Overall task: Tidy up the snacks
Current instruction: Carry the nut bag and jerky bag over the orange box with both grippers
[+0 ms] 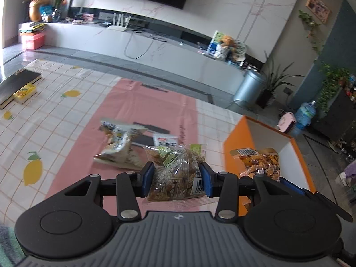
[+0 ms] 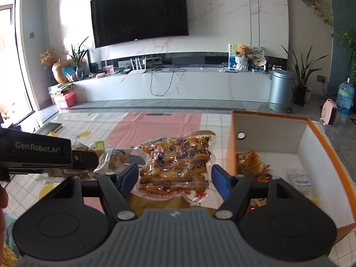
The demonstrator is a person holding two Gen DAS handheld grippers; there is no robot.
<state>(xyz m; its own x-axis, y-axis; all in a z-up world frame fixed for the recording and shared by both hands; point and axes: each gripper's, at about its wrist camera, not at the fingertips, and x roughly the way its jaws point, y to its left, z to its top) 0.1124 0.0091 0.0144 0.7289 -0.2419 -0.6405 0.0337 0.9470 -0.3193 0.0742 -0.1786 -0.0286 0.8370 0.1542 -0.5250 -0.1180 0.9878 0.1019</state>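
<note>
The left claw [image 1: 176, 178] pinches a clear snack bag [image 1: 175, 173] with a green label (print too small to read). The right claw [image 2: 173, 178], beside a bar marked "GenRobot.AI", pinches a vacuum pack [image 2: 175, 162]. Beyond: orange box [image 2: 231, 142], table [image 1: 66, 115].

- a table [image 1: 73, 115] under a glossy white grid-patterned cloth printed with yellow lemons, a pink sheet [image 1: 142, 109] spread over its middle, ahead of the left gripper.
- on the pink sheet, just ahead and left of that gripper: a crumpled beige-and-white snack bag [image 1: 118, 146], with a small white packet [image 1: 165, 141] beside it.
- to its right, an open orange cardboard box with a white inside [image 2: 296, 140].
- far left: a yellow carton [image 1: 24, 92] against a flat black board [image 1: 16, 84].
</note>
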